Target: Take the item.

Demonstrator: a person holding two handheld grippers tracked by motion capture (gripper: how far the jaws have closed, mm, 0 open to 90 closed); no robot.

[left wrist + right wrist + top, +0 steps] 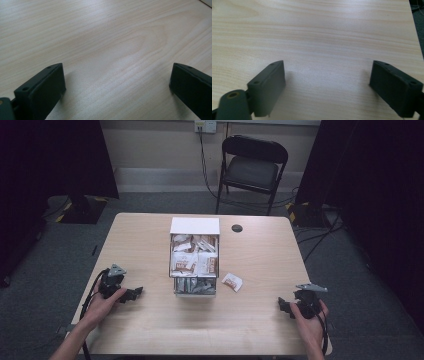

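A white open box (195,226) stands in the middle of the wooden table (260,255), packed with several white and brown snack packets (194,261). One loose packet (232,281) lies on the wood just right of the box's near end. My left gripper (135,293) rests near the front left of the table, held by a hand and pointing right toward the box. Its jaws stand open over bare wood (117,85). My right gripper (283,305) sits low at the front right, pointing left. It is open too, with nothing between its fingers (327,82).
A round cable hole (237,228) sits in the table behind the box. A black folding chair (252,167) stands beyond the far edge, with cables on the floor beside it. Dark curtains hang at both sides. The table's right edge (415,32) lies close to my right gripper.
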